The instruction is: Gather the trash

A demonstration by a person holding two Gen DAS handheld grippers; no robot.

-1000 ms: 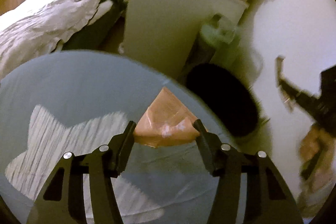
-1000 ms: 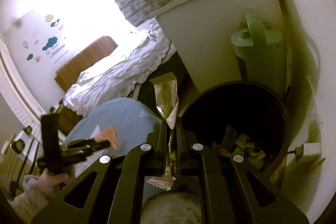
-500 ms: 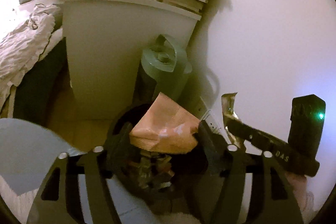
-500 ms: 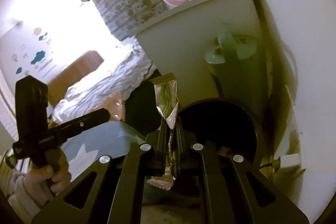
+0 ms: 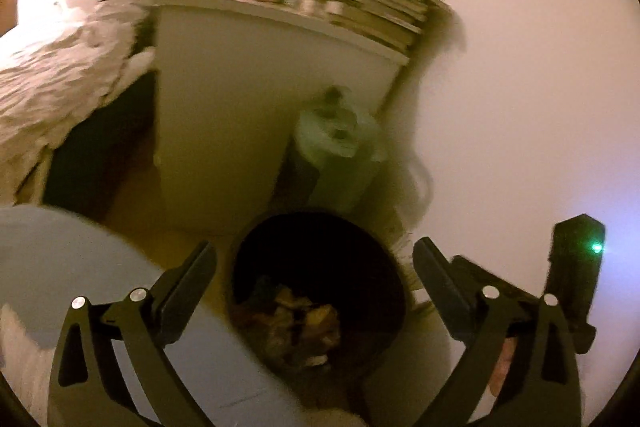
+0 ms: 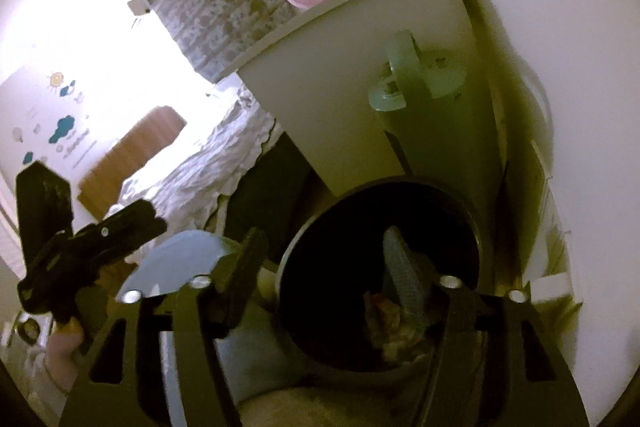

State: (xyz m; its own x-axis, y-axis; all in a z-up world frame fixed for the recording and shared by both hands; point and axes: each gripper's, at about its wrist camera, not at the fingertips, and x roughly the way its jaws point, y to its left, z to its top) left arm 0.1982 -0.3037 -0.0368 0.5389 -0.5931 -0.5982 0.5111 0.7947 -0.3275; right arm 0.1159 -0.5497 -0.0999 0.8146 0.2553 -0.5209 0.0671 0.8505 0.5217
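A: How did the claws stand?

B: The left claw (image 5: 314, 267) was spread wide with nothing between its fingers, poised above the bin (image 5: 320, 291). The right claw (image 6: 326, 259) was spread just as wide and just as bare, over the same bin (image 6: 380, 267).

A: And the trash?

B: Down inside — a crumpled heap of wrappers (image 5: 298, 327) lay at the bottom, and the right view showed scraps (image 6: 394, 323) there too. The bin stood on the floor, close to a white cabinet (image 5: 240, 99) and a green canister (image 5: 336, 155), with a blue mat (image 5: 72, 259) to its left.

A: So which step was that?

B: The drop, I judged — both loads looked let go. The next move called for lifting both claws clear of the rim and turning toward the mat and bed (image 6: 208, 171) to look for more litter. None was visible there.
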